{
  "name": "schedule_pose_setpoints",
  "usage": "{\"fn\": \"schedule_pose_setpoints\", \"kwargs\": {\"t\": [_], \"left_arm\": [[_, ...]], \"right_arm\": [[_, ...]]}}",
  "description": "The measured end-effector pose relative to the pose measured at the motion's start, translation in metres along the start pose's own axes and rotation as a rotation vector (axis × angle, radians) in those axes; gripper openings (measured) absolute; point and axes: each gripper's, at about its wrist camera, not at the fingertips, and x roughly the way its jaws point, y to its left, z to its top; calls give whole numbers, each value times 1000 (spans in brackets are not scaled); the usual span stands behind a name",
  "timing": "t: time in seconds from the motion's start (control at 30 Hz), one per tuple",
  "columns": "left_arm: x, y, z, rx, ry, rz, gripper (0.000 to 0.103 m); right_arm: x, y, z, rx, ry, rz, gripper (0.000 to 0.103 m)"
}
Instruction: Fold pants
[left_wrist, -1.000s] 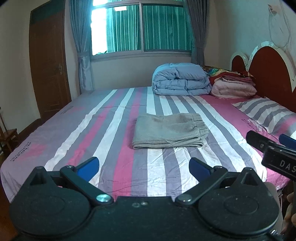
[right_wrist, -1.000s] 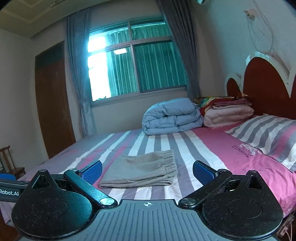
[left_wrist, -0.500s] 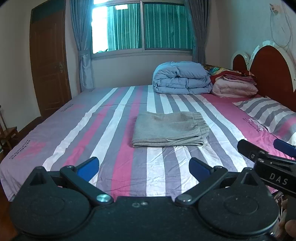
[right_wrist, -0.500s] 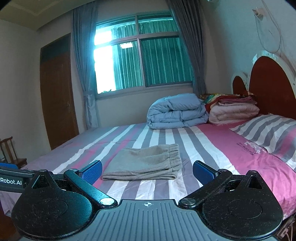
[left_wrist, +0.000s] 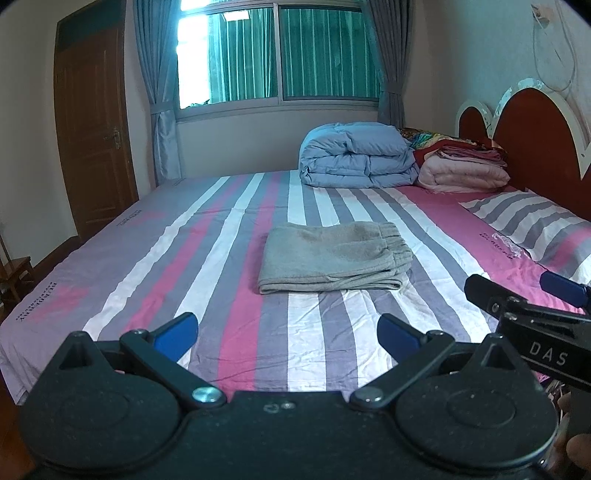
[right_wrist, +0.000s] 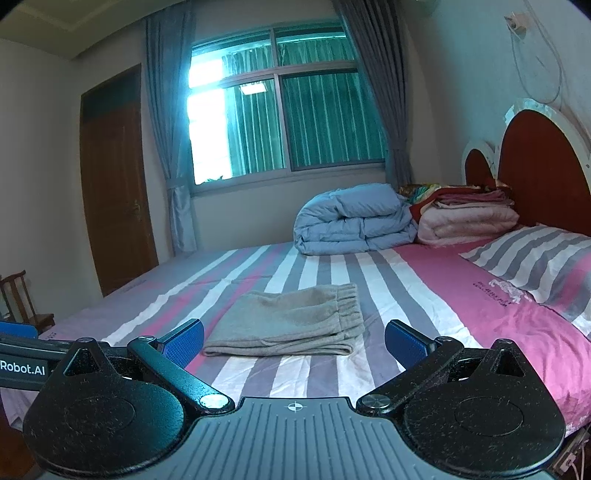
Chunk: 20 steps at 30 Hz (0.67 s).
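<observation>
Two hand-held grippers, both off the bed and holding nothing. Left gripper (left_wrist: 287, 329): blue-padded fingers spread wide apart, released, over the near edge of the striped bedsheet (left_wrist: 207, 236). Right gripper (right_wrist: 294, 337): fingers likewise spread wide, released; in the left wrist view it shows at the right edge, lettered "DAS".

One pair of grey pants (left_wrist: 334, 257), folded into a flat rectangle, lying near the middle of the bed, elastic waistband toward the headboard side, folded edge toward the cameras. Well apart from both grippers.

One folded light-blue duvet (left_wrist: 356, 155), at the far side of the bed below the window (left_wrist: 279, 50). Touching it on the right, one stack of folded pink and red blankets (left_wrist: 463, 166).

One striped pillow (left_wrist: 532, 225), at the right, before the red-brown arched headboard (left_wrist: 535, 133).

One brown wooden door (left_wrist: 94, 125), left wall. Grey-blue curtains (left_wrist: 157, 92) either side of the window. One wooden chair (right_wrist: 22, 299), partly seen at the left.
</observation>
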Motion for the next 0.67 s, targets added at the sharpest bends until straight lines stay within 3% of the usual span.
{"fn": "schedule_pose_setpoints", "kwargs": {"t": [0.4, 0.57, 0.67], "left_arm": [[-2, -6, -4, 20, -26, -2, 97], [-10, -1, -6, -28, -68, 12, 91], [-7, 5, -4, -70, -61, 12, 97]], "right_arm": [[-7, -2, 5, 14, -14, -63, 103], [-11, -4, 8, 17, -35, -62, 103], [-9, -6, 9, 19, -28, -59, 103]]}}
